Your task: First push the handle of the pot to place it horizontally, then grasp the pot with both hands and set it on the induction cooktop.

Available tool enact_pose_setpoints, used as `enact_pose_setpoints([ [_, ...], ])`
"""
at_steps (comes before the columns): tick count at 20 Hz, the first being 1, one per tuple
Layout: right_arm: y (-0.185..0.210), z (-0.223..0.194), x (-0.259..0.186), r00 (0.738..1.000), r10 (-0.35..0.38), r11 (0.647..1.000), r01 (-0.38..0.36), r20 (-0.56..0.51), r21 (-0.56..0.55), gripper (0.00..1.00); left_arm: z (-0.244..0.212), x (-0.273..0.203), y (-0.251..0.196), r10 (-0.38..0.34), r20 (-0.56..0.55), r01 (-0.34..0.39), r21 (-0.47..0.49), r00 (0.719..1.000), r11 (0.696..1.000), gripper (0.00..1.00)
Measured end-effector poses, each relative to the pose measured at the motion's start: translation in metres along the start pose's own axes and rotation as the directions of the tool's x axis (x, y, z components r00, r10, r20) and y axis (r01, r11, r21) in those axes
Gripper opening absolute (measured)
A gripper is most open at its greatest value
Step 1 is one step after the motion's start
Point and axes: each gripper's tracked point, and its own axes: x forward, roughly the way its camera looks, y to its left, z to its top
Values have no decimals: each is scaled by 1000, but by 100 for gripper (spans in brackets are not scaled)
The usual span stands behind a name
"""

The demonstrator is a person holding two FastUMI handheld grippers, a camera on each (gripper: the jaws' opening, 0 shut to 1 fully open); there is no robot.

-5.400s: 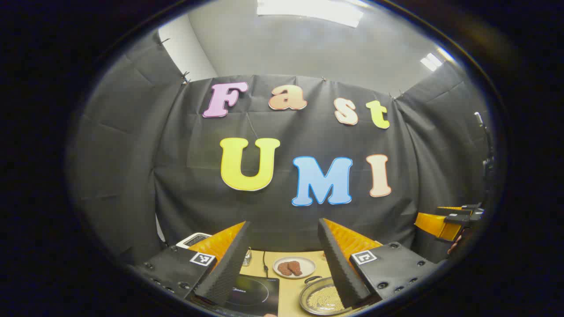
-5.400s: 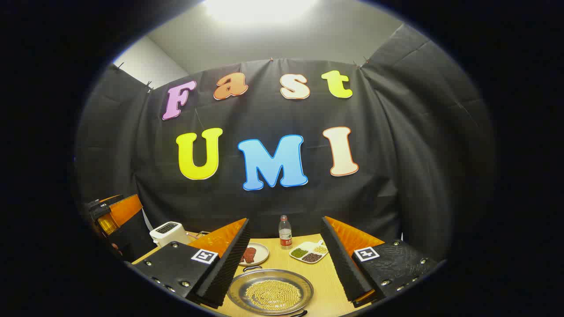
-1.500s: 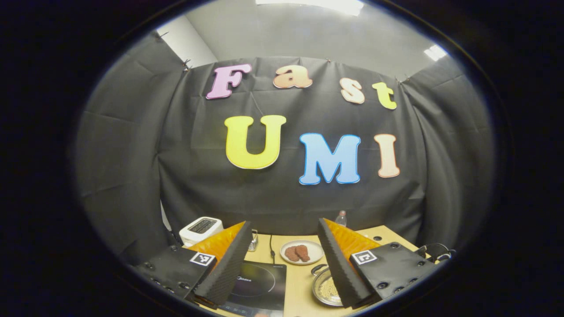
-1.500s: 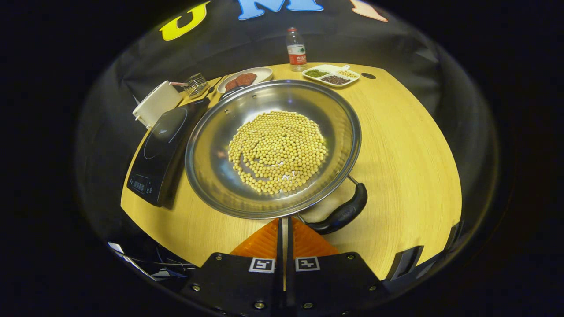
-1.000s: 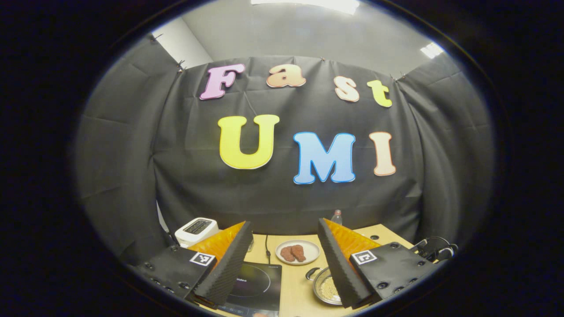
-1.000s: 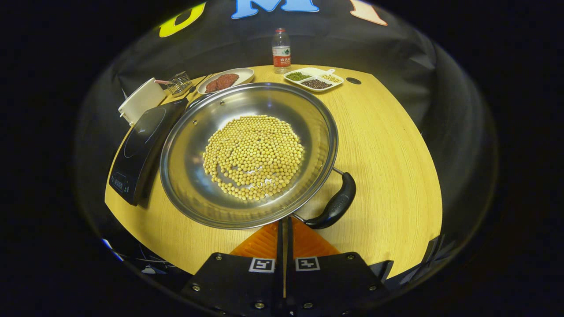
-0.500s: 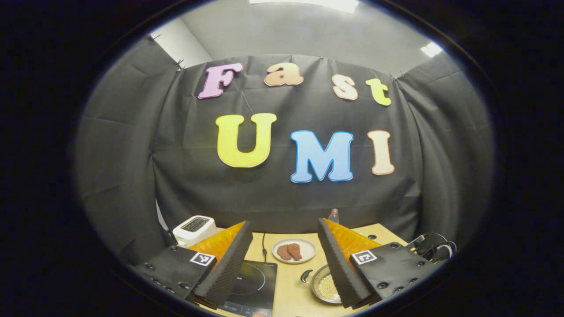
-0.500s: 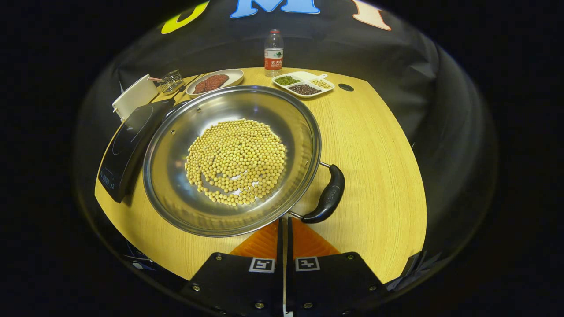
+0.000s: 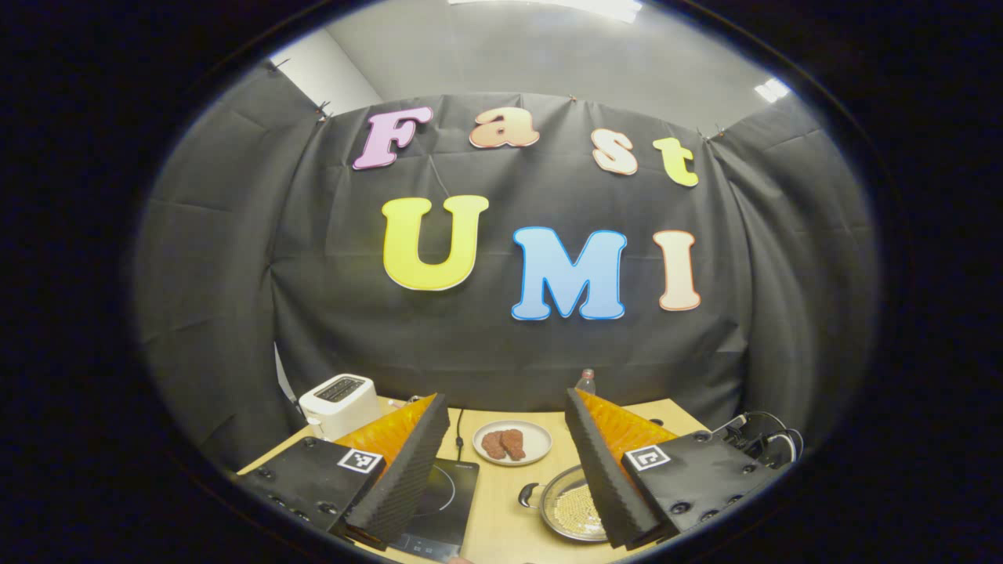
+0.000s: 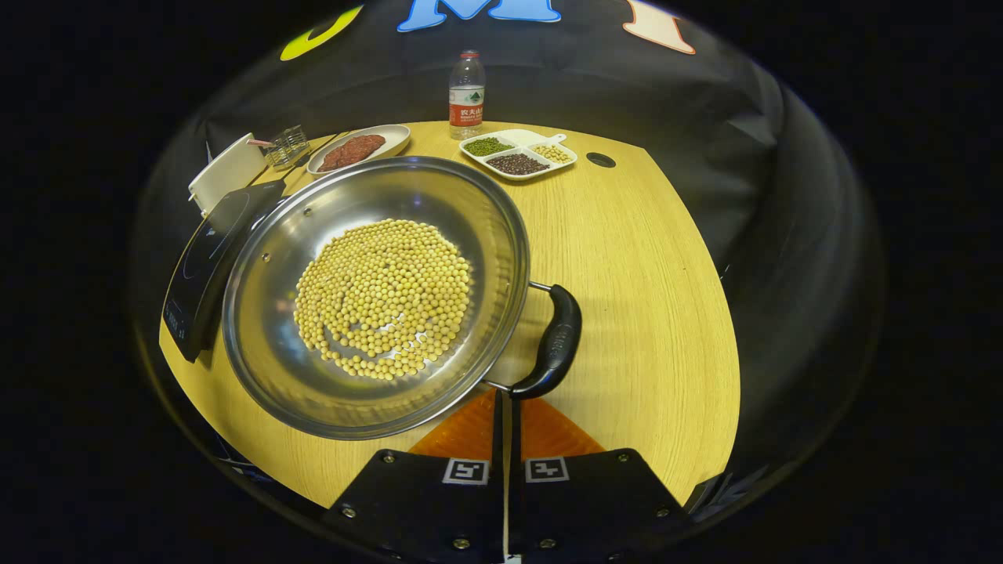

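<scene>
Pushed by the right gripper, the big round shiny metal pot full of small yellow beans has turned on the spot. Its curved black side handle was near the bottom of the right gripper view a moment ago, and now it points more toward the right edge of the light wooden table. The right gripper's two fingers are pressed tight together, holding nothing, and their tip sits right at the near end of that handle.

I think the turning step is almost done, but maybe one more little push is needed.

The pot still sits on the table, just to the right of the flat black induction cooktop, not on it. The pot's other small handle shows in the left gripper view, facing the cooktop.

The left gripper hovers higher up, its fingers spread wide apart and empty.

Near the far edge of the table sit a white plate of brown meat, a clear water bottle and a white tray of beans.
</scene>
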Motion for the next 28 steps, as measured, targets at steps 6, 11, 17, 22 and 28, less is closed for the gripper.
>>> enact_pose_setpoints([
  [6, -13, 17, 11, 1000, 11, 1000, -11, 15, -8, 3, -4, 3, 1, 51, -11, -51, -22, 999, 998, 97],
  [11, -19, 29, 15, 1000, -3, 1000, 3, 22, -10, 2, -15, 8, -7, 29, -37, -29, -14, 999, 999, 95],
  [17, -21, 30, 5, 999, -26, 999, 25, 44, 43, 2, -35, 28, -10, -34, -72, 33, -24, 997, 999, 95],
  [22, -22, 30, -33, 991, -31, 992, 14, 130, 129, 49, -61, 43, -14, -97, -113, 95, -26, 989, 995, 95],
  [28, -20, 42, -57, 966, -42, 980, -10, 255, 199, 92, -120, 69, -27, -138, -206, 135, -32, 969, 990, 95],
])
